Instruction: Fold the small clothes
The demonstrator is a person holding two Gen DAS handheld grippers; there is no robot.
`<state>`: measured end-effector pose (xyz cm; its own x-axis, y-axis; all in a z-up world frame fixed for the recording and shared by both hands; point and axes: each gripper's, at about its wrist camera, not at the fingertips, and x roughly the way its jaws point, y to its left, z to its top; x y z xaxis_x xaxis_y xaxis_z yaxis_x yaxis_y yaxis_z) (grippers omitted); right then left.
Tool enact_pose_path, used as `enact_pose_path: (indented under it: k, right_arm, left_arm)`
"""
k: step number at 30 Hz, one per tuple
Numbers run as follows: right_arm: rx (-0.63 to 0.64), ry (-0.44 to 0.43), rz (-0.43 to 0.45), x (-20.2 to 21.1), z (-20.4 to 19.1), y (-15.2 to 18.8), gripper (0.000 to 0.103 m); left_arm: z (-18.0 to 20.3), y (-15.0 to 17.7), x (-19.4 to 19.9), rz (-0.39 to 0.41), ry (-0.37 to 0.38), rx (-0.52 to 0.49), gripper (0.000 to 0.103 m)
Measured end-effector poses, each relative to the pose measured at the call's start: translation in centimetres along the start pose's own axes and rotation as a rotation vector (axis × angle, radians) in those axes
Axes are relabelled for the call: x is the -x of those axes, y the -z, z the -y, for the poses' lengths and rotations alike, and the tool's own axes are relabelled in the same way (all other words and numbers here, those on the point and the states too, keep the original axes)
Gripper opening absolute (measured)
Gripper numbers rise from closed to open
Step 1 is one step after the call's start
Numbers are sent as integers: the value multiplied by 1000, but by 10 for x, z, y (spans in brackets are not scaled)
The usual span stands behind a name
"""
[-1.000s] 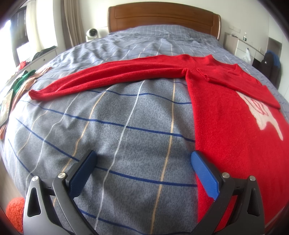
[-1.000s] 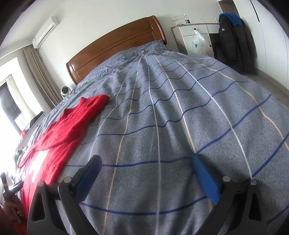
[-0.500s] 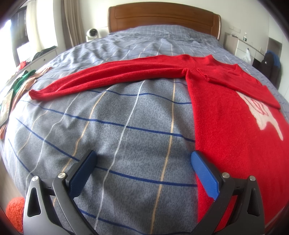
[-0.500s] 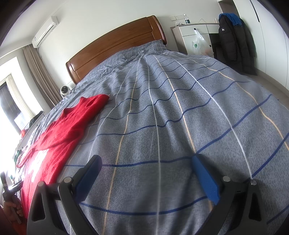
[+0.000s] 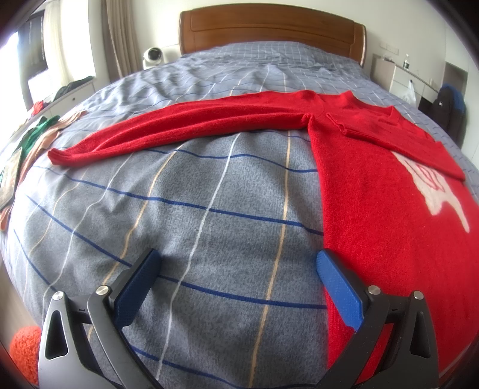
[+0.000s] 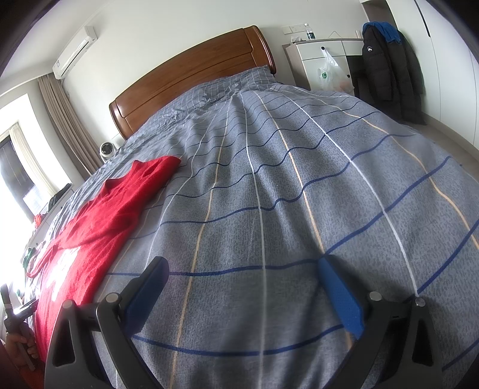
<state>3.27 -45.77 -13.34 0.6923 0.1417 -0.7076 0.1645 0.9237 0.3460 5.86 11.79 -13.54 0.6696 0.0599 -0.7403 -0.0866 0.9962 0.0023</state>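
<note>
A red knit sweater with a white print lies flat on the bed. One long sleeve stretches out to the left; the other sleeve is folded across its chest. My left gripper is open and empty above the blanket, its right finger over the sweater's left edge near the hem. In the right wrist view the sweater lies at the left. My right gripper is open and empty over bare blanket to the right of the sweater.
The bed has a grey checked blanket and a wooden headboard. Green and peach clothes lie at the bed's left edge. A cabinet with a hanging black coat stands at the right.
</note>
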Motion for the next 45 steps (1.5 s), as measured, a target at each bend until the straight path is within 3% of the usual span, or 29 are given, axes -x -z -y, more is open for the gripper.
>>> enact_pose_path:
  k: [30, 32, 36, 39, 41, 43, 45]
  right_arm:
    - [1, 1, 0, 0, 0, 0, 99]
    - [1, 1, 0, 0, 0, 0, 99]
    - [2, 4, -1, -1, -1, -1, 99]
    - [2, 4, -1, -2, -1, -1, 99]
    - [2, 4, -1, -2, -1, -1, 99]
    - [2, 4, 0, -2, -1, -1, 99]
    - [2, 3, 1, -2, -1, -1, 99]
  left_arm:
    - [-3, -3, 2, -17, 17, 14, 103]
    - [-13, -12, 11, -22, 76, 47, 102]
    - [-51, -26, 41, 89, 136, 168, 103]
    - [-97, -47, 47, 94, 213, 284, 103]
    - [-141, -63, 46, 109, 214, 399, 103]
    - [-181, -74, 32, 66, 206, 512, 103]
    - [-219, -82, 2, -27, 190, 626, 102]
